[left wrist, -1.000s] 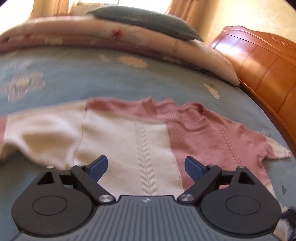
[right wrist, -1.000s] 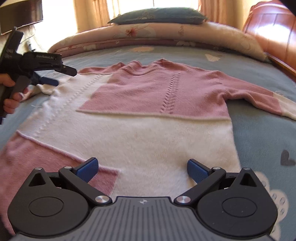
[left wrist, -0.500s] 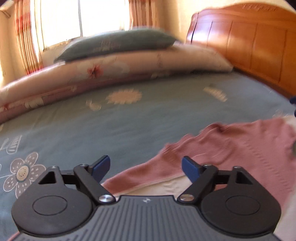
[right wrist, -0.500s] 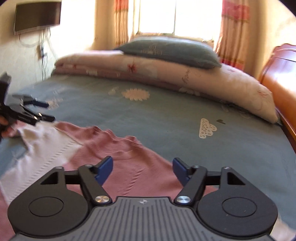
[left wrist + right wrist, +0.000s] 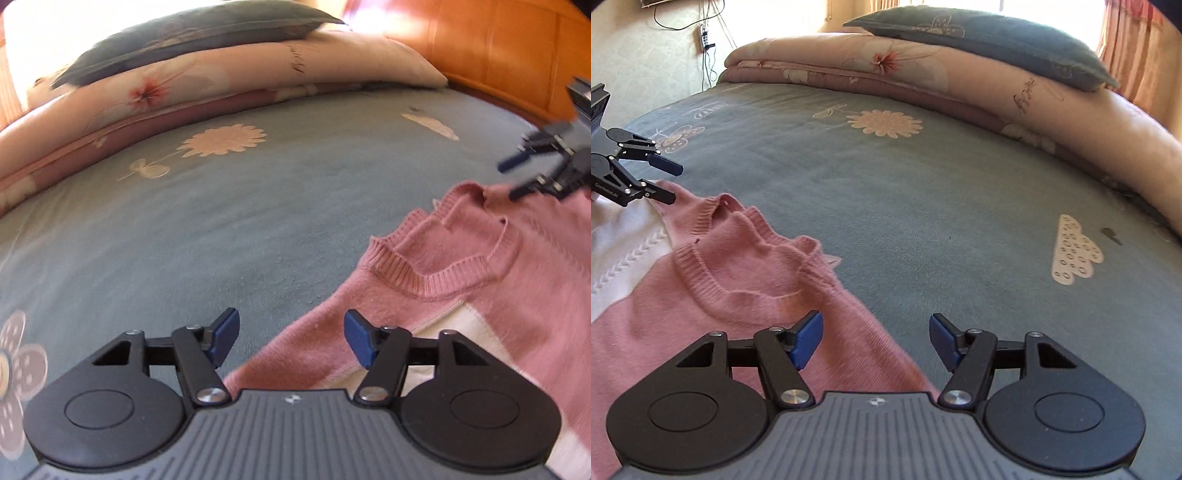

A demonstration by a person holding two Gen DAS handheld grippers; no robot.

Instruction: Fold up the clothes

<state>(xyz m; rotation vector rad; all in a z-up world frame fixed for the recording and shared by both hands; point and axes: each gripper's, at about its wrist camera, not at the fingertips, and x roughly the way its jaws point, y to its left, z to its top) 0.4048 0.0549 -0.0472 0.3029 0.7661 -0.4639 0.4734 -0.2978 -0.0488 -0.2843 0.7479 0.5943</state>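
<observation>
Straddling the shoulder edge of a pink-and-cream knitted sweater (image 5: 458, 258), left wrist view: left gripper (image 5: 291, 339), blue-padded fingers apart, nothing clamped. Sweater lies flat on blue-grey floral bedsheet (image 5: 221, 221), ribbed neckline at 2 o'clock; right gripper at 3 o'clock by the far shoulder. Risk: fingers closing on sheet together with knit, dragging both.

Right wrist view: right gripper (image 5: 875, 339), fingers apart, empty; sweater edge passes under its left pad, neckline at 10 o'clock, left gripper at 9 o'clock. Risk: pinching only one layer, or uneven lifts between hands, skewing the fold.
</observation>
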